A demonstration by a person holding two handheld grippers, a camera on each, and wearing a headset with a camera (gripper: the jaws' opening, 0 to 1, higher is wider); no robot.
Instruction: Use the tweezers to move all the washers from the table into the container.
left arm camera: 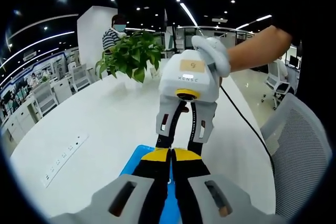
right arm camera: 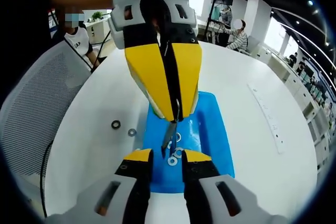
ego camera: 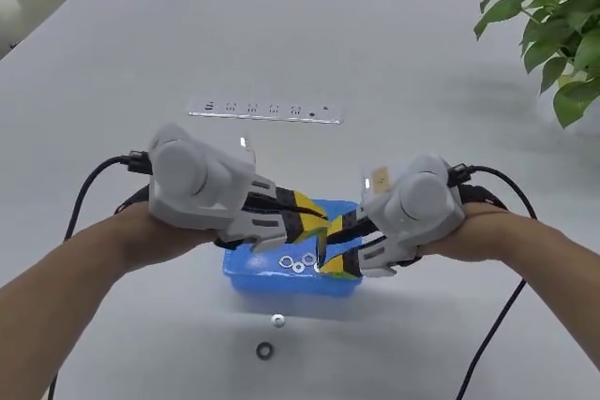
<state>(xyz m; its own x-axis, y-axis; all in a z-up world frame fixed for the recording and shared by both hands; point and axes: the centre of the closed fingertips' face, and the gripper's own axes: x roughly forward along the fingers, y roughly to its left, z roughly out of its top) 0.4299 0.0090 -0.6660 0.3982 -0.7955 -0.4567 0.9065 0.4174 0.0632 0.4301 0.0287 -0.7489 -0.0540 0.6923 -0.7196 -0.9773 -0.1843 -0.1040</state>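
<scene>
A blue container [ego camera: 281,285] sits on the white table with three washers [ego camera: 298,266] in it. Two more washers [ego camera: 277,320] lie on the table just in front of it, the second one [ego camera: 264,351] closer to me. My left gripper [ego camera: 314,218] is shut on slim metal tweezers [right arm camera: 170,129], whose tips hang just above the washers [right arm camera: 172,160] in the container [right arm camera: 210,129]. The right gripper [ego camera: 333,255] faces it over the container, jaws apart with nothing gripped. In the right gripper view my own jaws [right arm camera: 168,157] flank the tweezer tips, and the loose washers [right arm camera: 115,124] lie left of the container.
A white power strip [ego camera: 265,111] lies beyond the container. A potted plant [ego camera: 558,25] stands at the far right. Black cables trail from both grippers. A mesh chair [right arm camera: 42,108] stands by the table edge. The table spreads bare all around.
</scene>
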